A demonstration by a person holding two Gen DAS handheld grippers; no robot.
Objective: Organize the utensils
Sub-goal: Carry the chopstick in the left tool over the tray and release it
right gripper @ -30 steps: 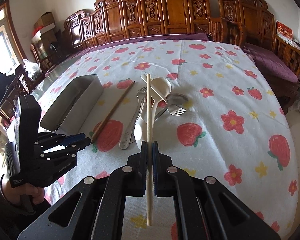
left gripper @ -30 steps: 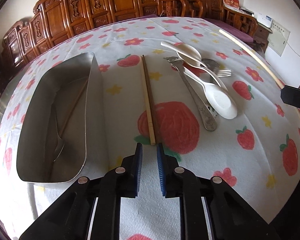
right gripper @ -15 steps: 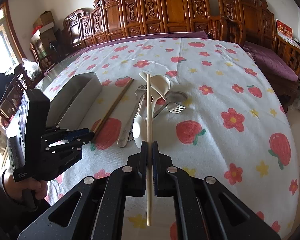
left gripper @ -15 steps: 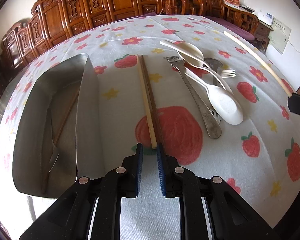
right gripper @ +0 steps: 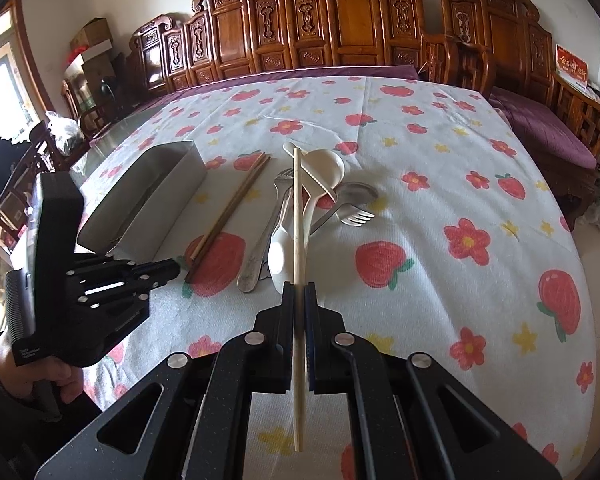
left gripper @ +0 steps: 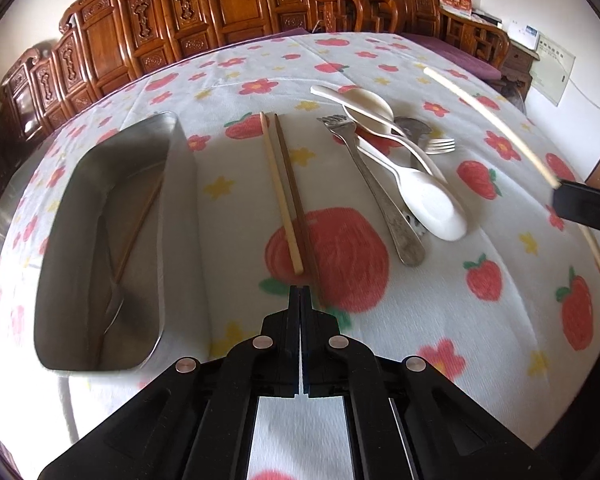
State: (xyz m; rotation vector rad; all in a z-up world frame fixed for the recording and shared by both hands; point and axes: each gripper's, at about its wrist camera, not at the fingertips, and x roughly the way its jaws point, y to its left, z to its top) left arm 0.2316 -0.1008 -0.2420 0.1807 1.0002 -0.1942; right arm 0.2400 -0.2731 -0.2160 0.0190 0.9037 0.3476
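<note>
Left claw (left gripper: 301,289): its jaws have just been closing and now meet with nothing between them; it hangs low over the tabletop, tips at the near ends of the two loose chopsticks.
Right claw (right gripper: 299,286): clamped on a pale chopstick (right gripper: 297,216), which runs through the jaws, its long part reaching out ahead over the spoons and its short end sticking out behind.
Loose chopsticks: a pale one (left gripper: 281,194) and a dark one (left gripper: 296,204) lie side by side on the cloth, running away from the left claw's tips; the dark one's near end lies just right of those tips, and whether it touches them I cannot tell.
Metal tray (left gripper: 182,208): to the left of the left claw, long side running away from it; a brown chopstick (left gripper: 140,224) lies inside, along with a metal utensil too dim to name.
Utensil pile: ahead and to the right of the left claw, directly ahead of the right claw; a metal spoon or fork handle (left gripper: 384,204), two white spoons (left gripper: 432,204) crossed over it, and a metal fork (left gripper: 440,145) poking out on the far side.
Tabletop (right gripper: 440,152): covered by a white cloth printed with strawberries and flowers.
Hand (right gripper: 40,376): grips the left claw's handle, seen at the left edge of the right wrist view.
</note>
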